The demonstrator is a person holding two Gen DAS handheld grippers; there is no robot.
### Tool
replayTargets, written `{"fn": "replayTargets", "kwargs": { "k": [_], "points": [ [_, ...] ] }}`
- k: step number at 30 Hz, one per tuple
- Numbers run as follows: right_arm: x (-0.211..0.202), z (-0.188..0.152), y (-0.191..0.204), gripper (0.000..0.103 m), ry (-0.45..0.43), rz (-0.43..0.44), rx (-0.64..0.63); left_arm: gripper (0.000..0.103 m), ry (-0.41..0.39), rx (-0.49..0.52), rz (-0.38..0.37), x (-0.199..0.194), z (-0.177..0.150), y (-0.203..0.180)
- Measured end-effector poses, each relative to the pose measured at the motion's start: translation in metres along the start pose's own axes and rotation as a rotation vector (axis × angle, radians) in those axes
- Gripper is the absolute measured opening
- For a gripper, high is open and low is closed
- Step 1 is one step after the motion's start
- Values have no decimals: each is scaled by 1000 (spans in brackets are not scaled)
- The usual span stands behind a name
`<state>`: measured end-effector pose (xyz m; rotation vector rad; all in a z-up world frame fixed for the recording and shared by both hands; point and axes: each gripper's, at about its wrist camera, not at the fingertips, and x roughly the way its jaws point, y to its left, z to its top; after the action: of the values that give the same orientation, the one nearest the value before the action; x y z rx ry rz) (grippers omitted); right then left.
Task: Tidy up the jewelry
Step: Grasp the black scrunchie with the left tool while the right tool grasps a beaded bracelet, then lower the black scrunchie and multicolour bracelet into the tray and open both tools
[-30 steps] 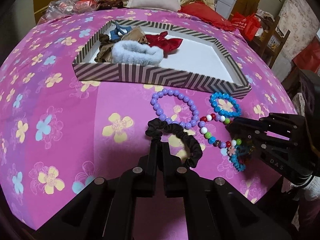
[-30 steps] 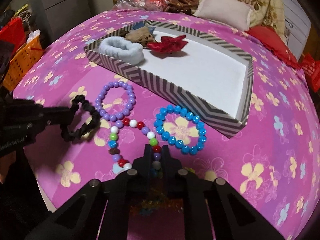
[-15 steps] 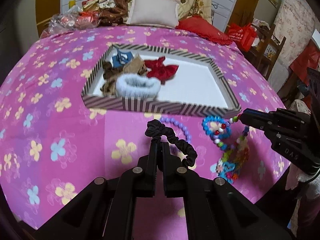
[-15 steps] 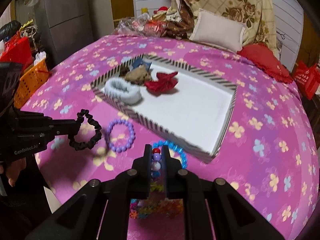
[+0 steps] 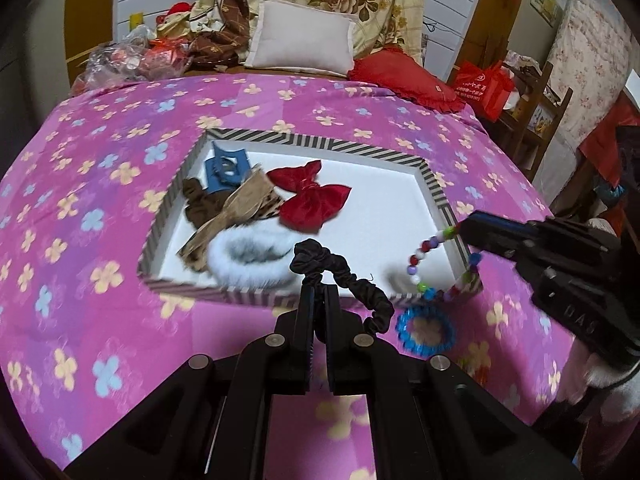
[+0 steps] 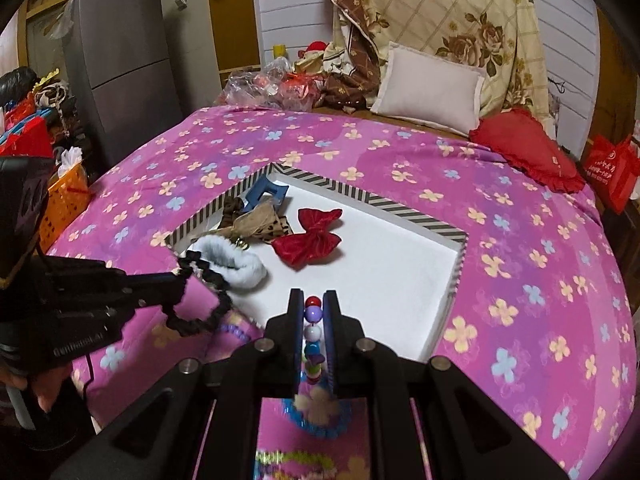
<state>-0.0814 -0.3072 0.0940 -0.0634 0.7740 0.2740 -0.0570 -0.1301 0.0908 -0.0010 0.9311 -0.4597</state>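
Observation:
My left gripper (image 5: 319,296) is shut on a black scrunchie (image 5: 344,276) and holds it in the air at the near edge of the striped tray (image 5: 256,298); the scrunchie also shows in the right wrist view (image 6: 200,300). My right gripper (image 6: 313,308) is shut on a multicolour bead necklace (image 6: 312,332), which hangs from it over the tray's near right corner (image 5: 424,252). A blue bead bracelet (image 5: 426,330) lies on the pink bedspread below. The tray holds a red bow (image 5: 310,198), a fluffy white-blue scrunchie (image 5: 248,256), a tan bow (image 5: 236,216) and a blue clip (image 5: 226,168).
The tray's white floor (image 6: 384,272) is bare on its right half. A white pillow (image 5: 300,38) and red cushion (image 5: 404,76) lie at the bed's far end. An orange basket (image 6: 66,200) and a grey fridge (image 6: 120,60) stand left of the bed.
Both grippers have risen and moved toward the tray, lifting the black scrunchie and the bead necklace off the bedspread. The blue bracelet stays on the bed; the purple one is mostly hidden.

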Motion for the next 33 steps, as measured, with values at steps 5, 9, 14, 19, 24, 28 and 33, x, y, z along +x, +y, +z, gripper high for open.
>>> {"fn": "replayTargets", "kwargs": {
  "k": [5, 9, 14, 19, 24, 28, 33],
  "points": [
    [33, 5, -13, 9, 42, 2, 29, 0, 18, -4, -17, 27, 15, -5],
    [64, 4, -40, 9, 93, -21, 87, 0, 37, 12, -12, 47, 22, -10],
    [93, -3, -66, 9, 149, -43, 141, 0, 89, 20, 7, 76, 22, -12],
    [114, -4, -73, 9, 182, -53, 170, 0, 135, 11, 60, 98, 18, -5],
    [124, -1, -71, 12, 181, -34, 188, 0, 130, -3, 94, 100, 17, 5],
    [119, -4, -72, 34, 171, -12, 217, 1, 130, -20, 60, 96, 17, 9],
    [94, -10, -72, 36, 140, -5, 225, 15, 112, -29, 50, 83, 14, 7]
  ]
}}
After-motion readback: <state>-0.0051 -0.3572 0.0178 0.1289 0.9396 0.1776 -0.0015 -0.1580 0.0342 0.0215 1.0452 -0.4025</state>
